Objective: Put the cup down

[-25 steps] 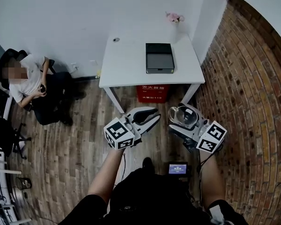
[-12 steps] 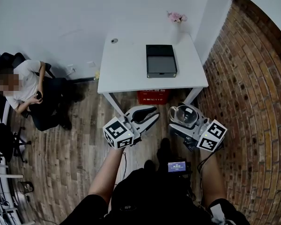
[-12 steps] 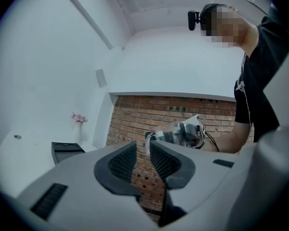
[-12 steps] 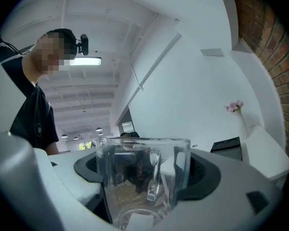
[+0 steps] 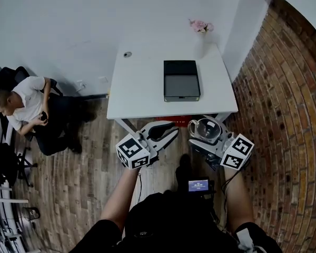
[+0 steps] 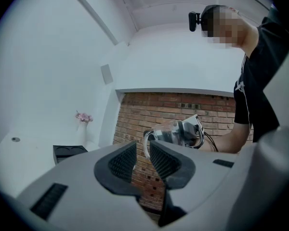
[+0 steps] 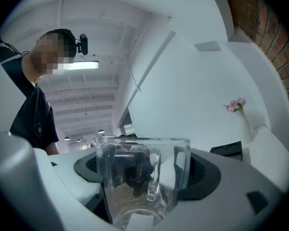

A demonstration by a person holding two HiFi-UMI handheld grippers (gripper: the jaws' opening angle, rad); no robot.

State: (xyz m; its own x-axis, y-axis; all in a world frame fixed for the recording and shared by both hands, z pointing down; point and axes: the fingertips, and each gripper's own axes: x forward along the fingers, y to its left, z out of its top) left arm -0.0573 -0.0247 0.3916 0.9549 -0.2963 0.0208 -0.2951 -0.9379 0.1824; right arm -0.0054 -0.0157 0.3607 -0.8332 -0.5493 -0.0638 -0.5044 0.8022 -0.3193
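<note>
A clear glass cup (image 5: 204,129) with a handle sits between the jaws of my right gripper (image 5: 205,132), which is shut on it and held in the air short of the white table (image 5: 139,83). In the right gripper view the cup (image 7: 130,172) fills the space between the dark pads (image 7: 204,172), handle toward the camera. My left gripper (image 5: 171,130) hangs level to the left of the cup, about a hand's width away. In the left gripper view its jaws (image 6: 143,155) stand almost together with nothing between them.
A black tray (image 5: 181,80) lies on the table's right half, and a vase of pink flowers (image 5: 201,28) stands at the back right corner. A brick wall (image 5: 284,104) runs along the right. A person sits on a chair (image 5: 29,107) at the left.
The table has come nearer and lower in the head view. Both grippers keep the same pose, and the cup stays held.
</note>
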